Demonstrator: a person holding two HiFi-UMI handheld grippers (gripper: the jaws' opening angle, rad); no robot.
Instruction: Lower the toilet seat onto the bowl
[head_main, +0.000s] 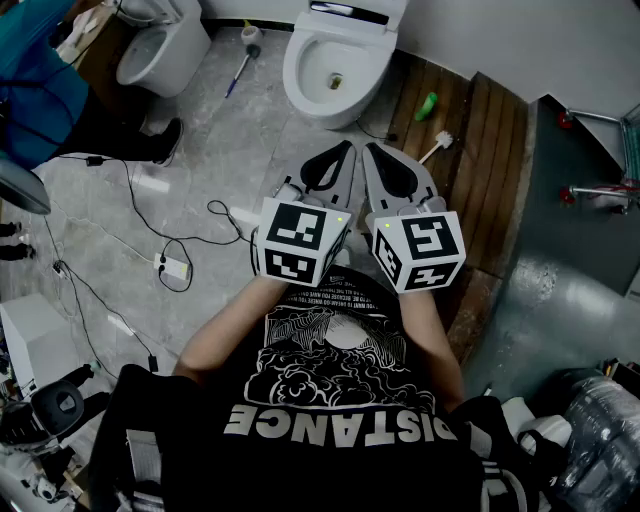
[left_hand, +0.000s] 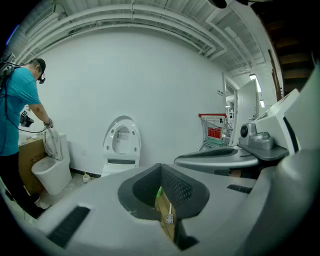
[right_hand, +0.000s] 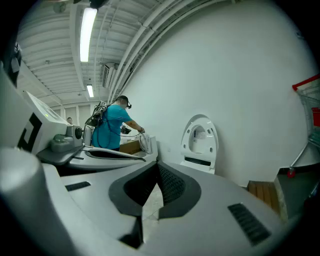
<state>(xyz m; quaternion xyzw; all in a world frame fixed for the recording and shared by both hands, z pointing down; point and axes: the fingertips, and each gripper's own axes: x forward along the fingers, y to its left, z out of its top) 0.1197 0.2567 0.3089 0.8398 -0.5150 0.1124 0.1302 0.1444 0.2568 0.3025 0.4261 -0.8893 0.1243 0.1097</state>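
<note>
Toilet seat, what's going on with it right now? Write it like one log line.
toilet seat: up | bowl: uncovered | left gripper: shut, empty, short of bowl | right gripper: shut, empty, beside left | lowering: not begun

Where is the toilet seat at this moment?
The toilet seat stands raised against the white wall, left of centre in the left gripper view, above its bowl, which lies top centre in the head view.

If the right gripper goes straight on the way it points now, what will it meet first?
Probably the toilet bowl, near its front rim: the shut right gripper aims at it with only floor between. Its own view shows the raised toilet seat slightly right of centre, so it might miss.
</note>
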